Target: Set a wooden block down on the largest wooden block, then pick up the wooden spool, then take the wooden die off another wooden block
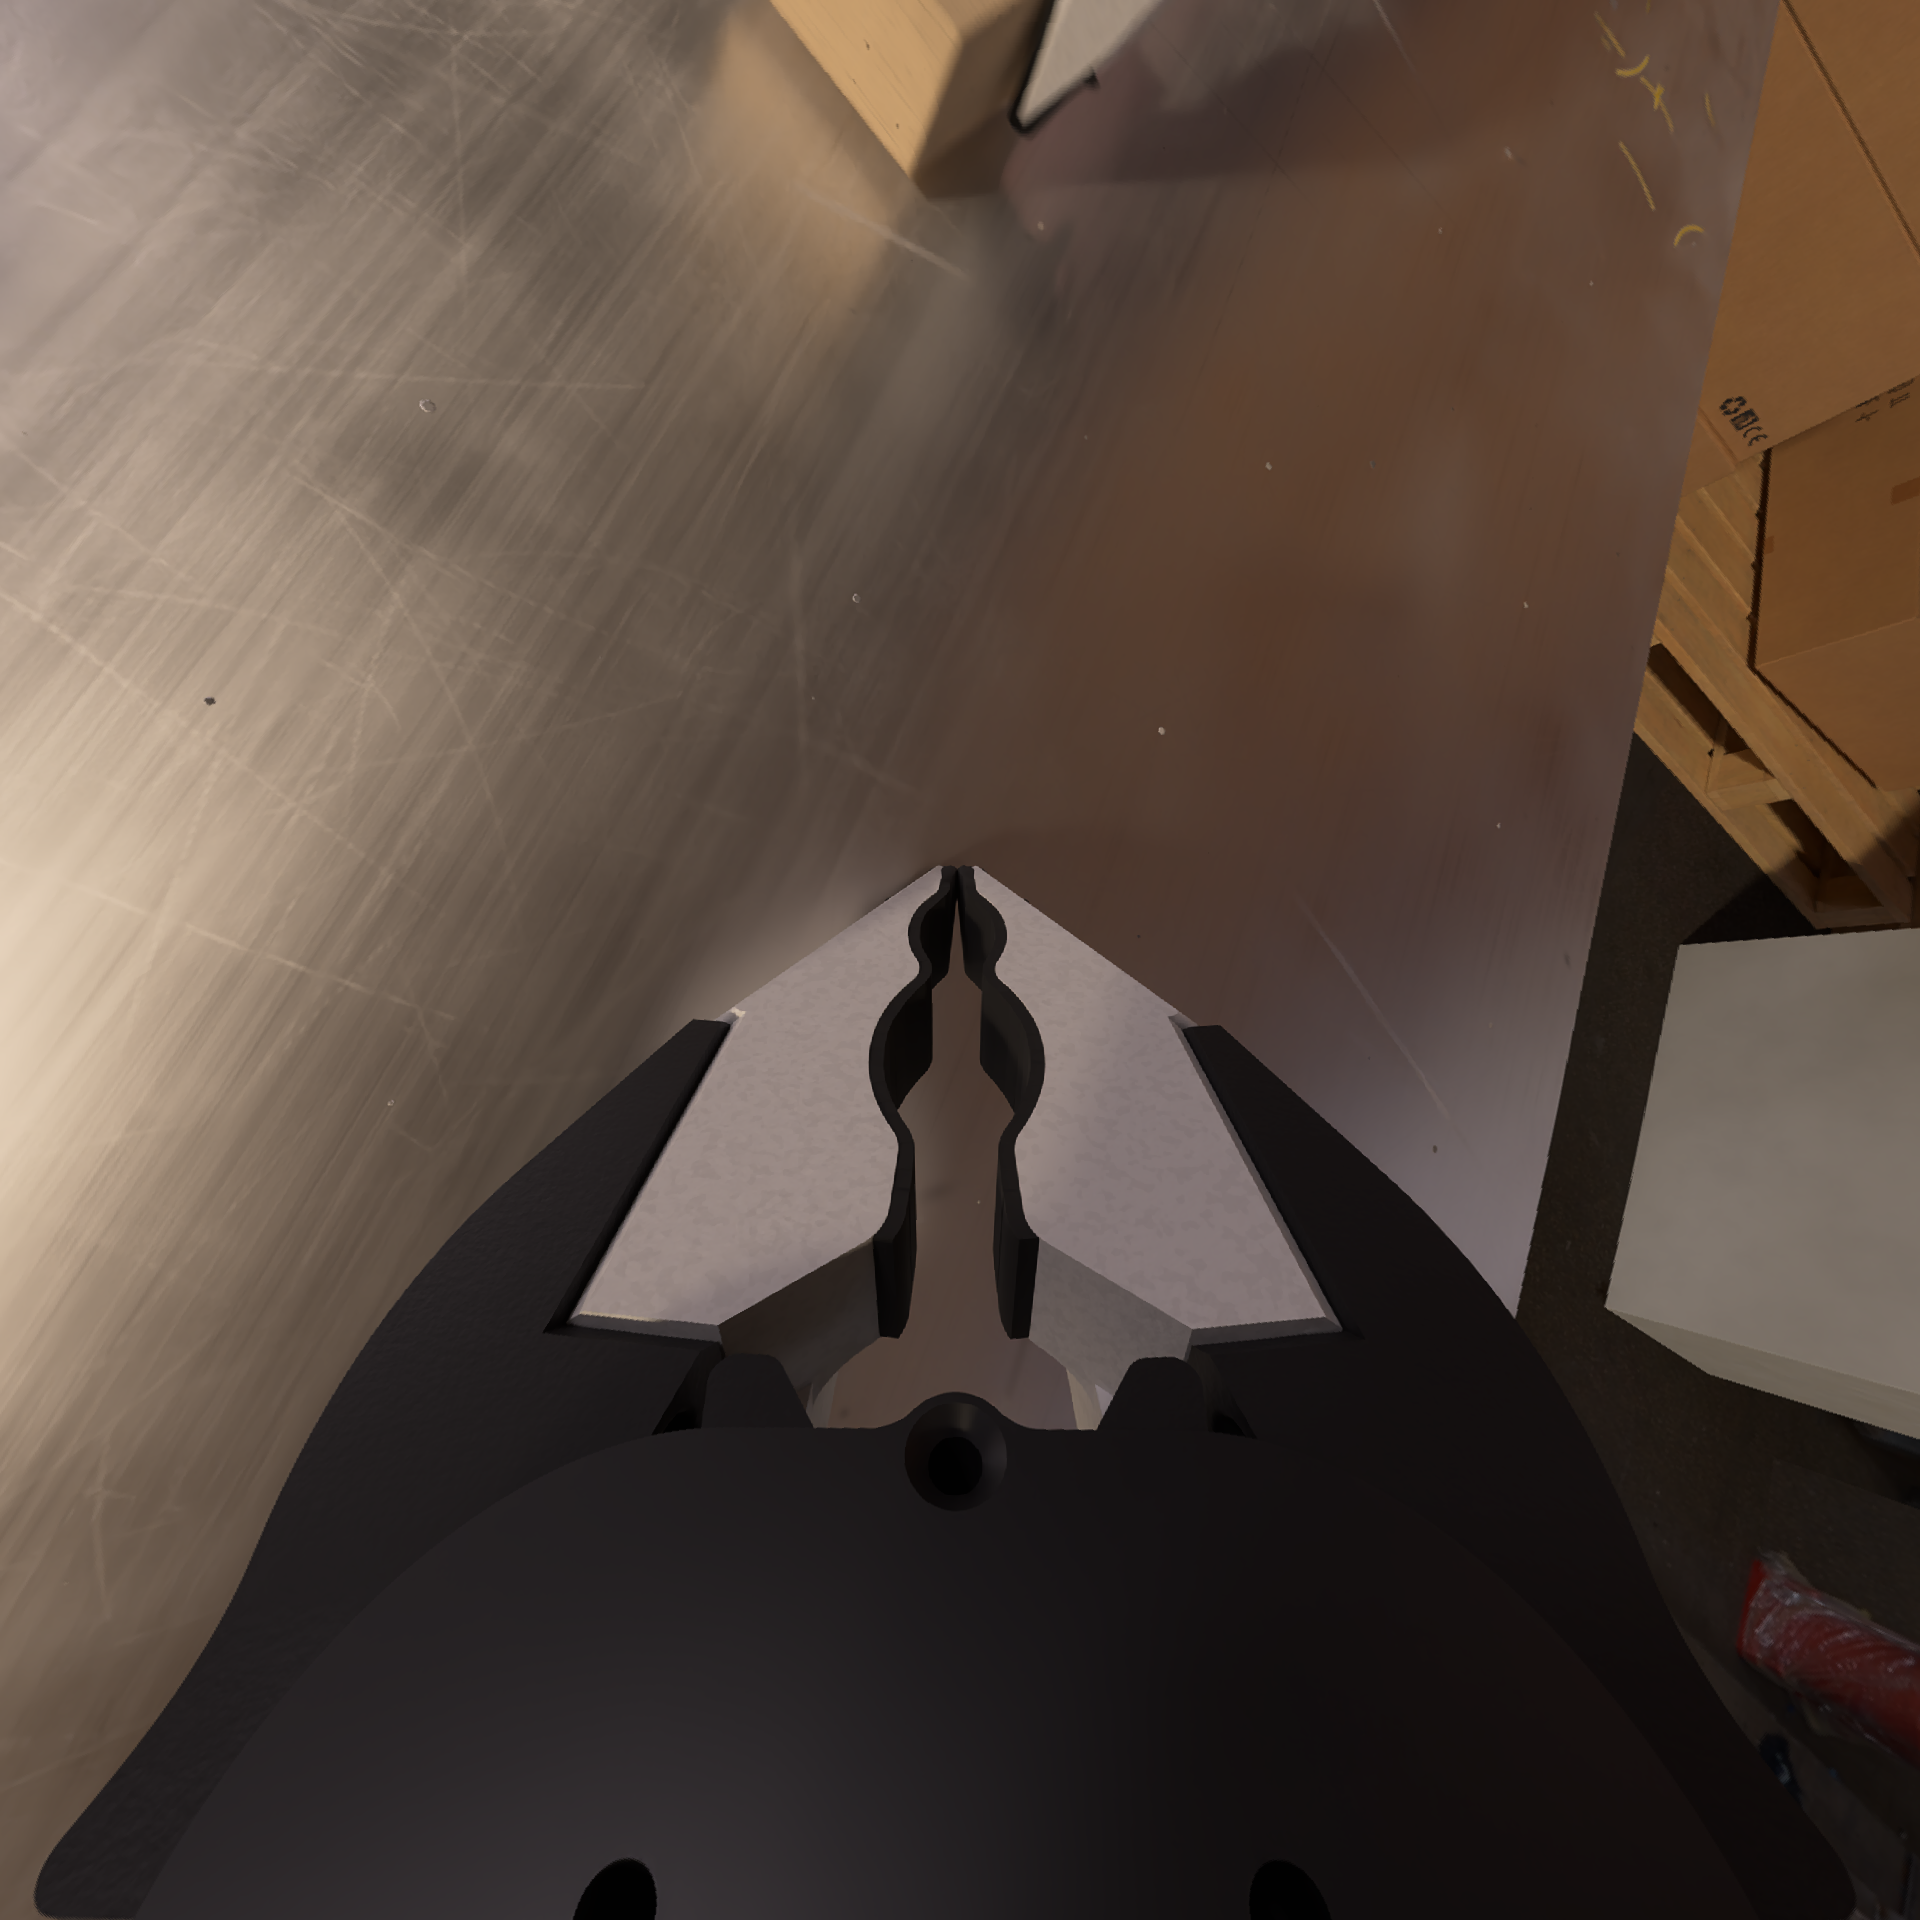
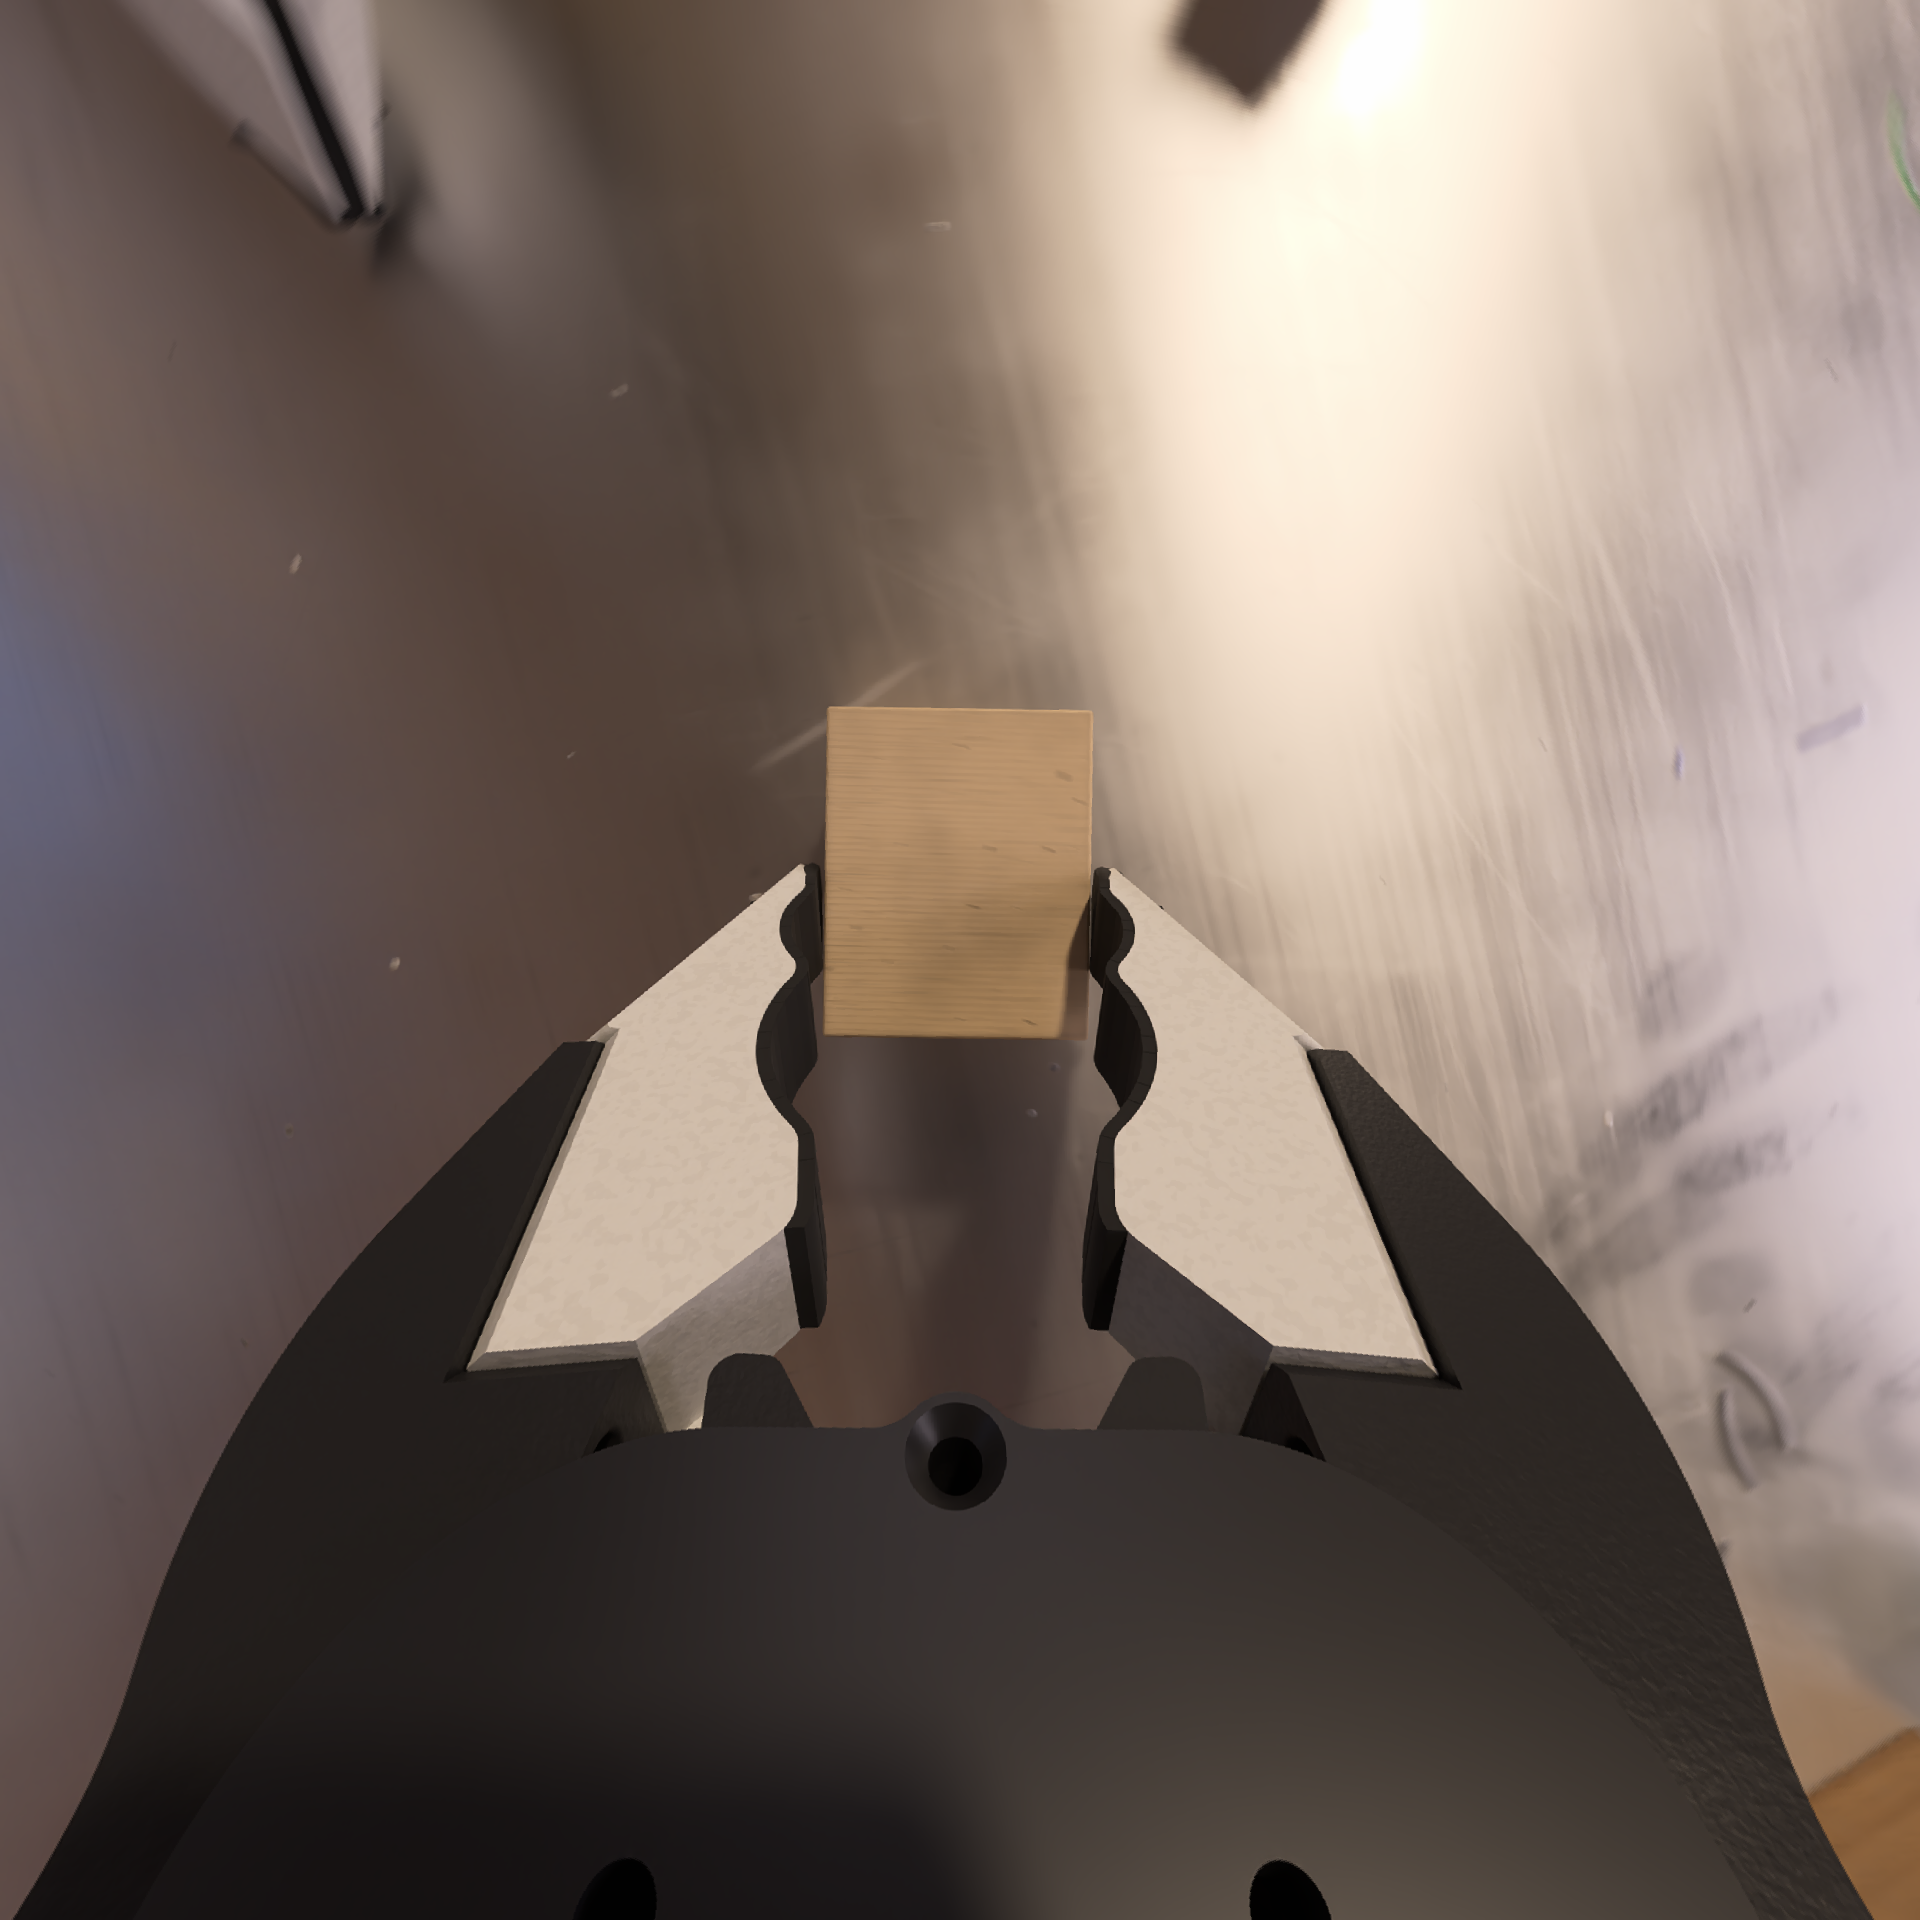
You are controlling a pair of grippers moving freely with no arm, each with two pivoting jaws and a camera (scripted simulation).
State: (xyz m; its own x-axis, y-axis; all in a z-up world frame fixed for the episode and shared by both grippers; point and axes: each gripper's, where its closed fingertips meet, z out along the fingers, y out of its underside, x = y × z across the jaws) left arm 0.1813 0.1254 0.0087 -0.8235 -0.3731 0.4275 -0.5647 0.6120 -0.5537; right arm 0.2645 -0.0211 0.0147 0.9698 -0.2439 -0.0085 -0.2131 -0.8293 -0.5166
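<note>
Right gripper point(image 2: 956, 914) clamped on a wooden block point(image 2: 956, 873), fingertips pressed to its two sides, block held above the scratched metal table point(image 2: 1351, 623). Left gripper point(image 1: 957, 878) pressed together on nothing, hovering over bare tabletop. Farther off, at the top of the left wrist view, another wooden block point(image 1: 914, 73) lying on the table beside the other gripper's pale finger. Beyond the table edge, cardboard boxes point(image 1: 1829, 416).

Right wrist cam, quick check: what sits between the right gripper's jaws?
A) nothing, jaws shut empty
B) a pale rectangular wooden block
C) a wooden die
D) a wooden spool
B: the right gripper has its jaws spread to either side of a pale rectangular wooden block, which fills the gap between the tips above the scratched metal table.
</note>
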